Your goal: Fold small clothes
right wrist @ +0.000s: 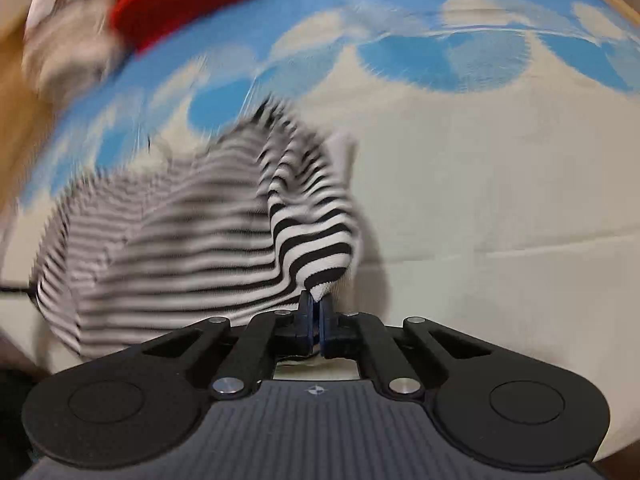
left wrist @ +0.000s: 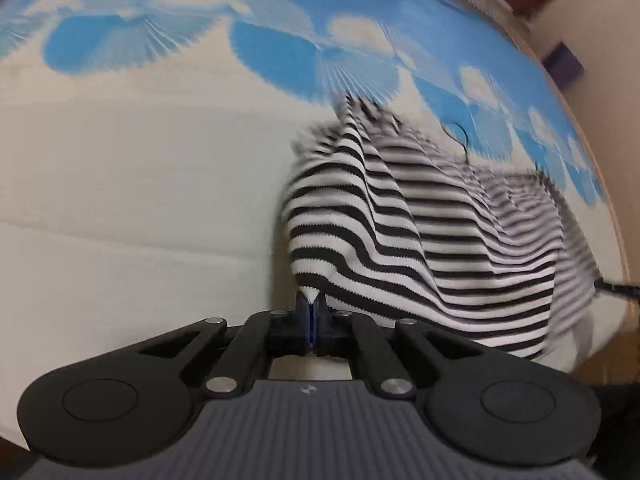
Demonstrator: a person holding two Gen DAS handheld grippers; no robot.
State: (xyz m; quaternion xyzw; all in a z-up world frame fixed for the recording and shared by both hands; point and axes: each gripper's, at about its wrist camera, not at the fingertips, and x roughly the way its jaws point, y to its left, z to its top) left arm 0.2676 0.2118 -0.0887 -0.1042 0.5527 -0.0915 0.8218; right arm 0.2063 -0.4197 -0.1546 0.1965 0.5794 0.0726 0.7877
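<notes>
The surface is a sheet point(left wrist: 120, 200), cream over most of its width, with a band of blue fan shapes and white clouds along its far side. Beyond the striped garment point(left wrist: 420, 240), at the sheet's far edge, lies a red cloth point(right wrist: 192, 4), and past that a pale wall with small blurred items that cannot be made out. A thin dark cord point(left wrist: 460, 136) lies on the sheet just behind the garment.

Both grippers tilt steeply down toward the sheet. The left gripper point(left wrist: 311, 302) has its jaws closed together on a corner of the garment, and the right gripper point(right wrist: 316, 300) is likewise clamped on another corner. The black-and-white striped garment hangs stretched between them, lifted at the pinched corners and draping back onto the cream part of the sheet, its far folds blurred.
</notes>
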